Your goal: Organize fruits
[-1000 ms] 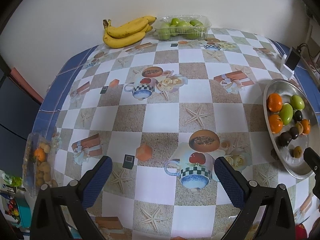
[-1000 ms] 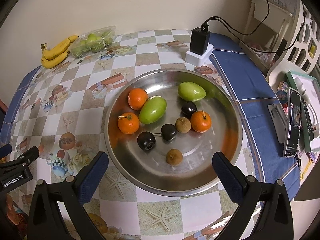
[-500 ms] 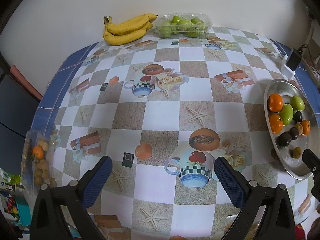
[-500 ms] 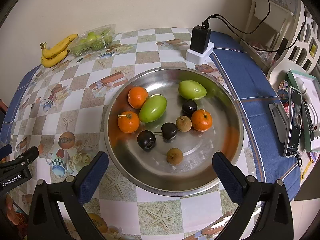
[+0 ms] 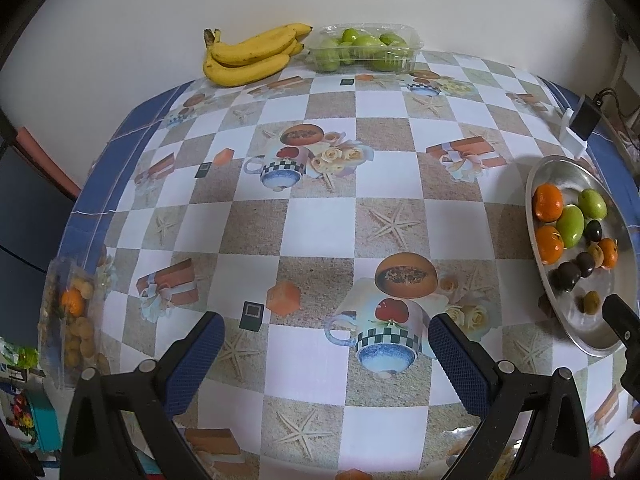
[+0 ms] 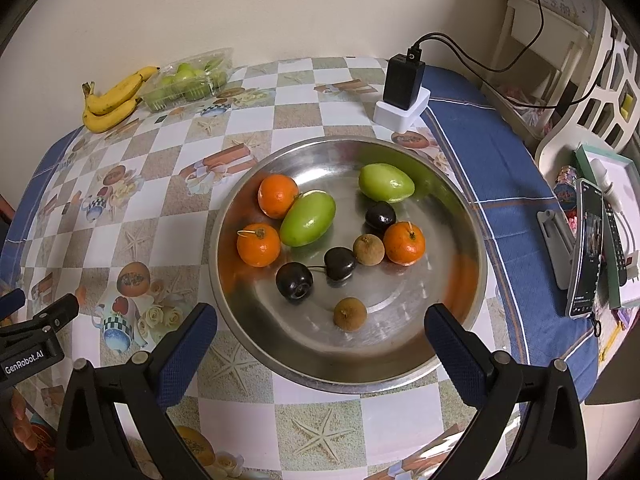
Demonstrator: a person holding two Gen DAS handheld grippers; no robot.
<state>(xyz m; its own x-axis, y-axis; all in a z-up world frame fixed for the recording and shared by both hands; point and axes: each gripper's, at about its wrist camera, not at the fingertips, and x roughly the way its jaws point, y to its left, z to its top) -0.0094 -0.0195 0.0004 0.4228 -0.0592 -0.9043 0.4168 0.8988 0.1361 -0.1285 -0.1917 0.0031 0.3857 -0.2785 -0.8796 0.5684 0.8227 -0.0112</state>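
Both tools spread wide, holding nothing: right tool (image 6: 320, 344) hangs over the near rim of the tray (image 6: 460, 208), prob. placed to reach its loose mixed fruit, i.e. oranges (image 6: 258, 245), green fruit (image 6: 307, 219), cherries (image 6: 294, 281). Left tool (image 5: 326, 354) is over bare tabletop (image 5: 320, 216) mid-way; bananas (image 5: 250, 54) and a box (image 5: 366, 48) sit at the far edge, another pack (image 5: 72, 320) at the left edge.

Fruits (image 6: 307, 219) in tray (image 6: 460, 312), bananas (image 6: 110, 98) far behind left

Wide bare checkered tablecloth (image 5: 320, 216) lies open centrally; the round steel fruit-filled tray (image 6: 460, 320) (right side) and black charger on white base (image 6: 402, 92) crowd that edge.
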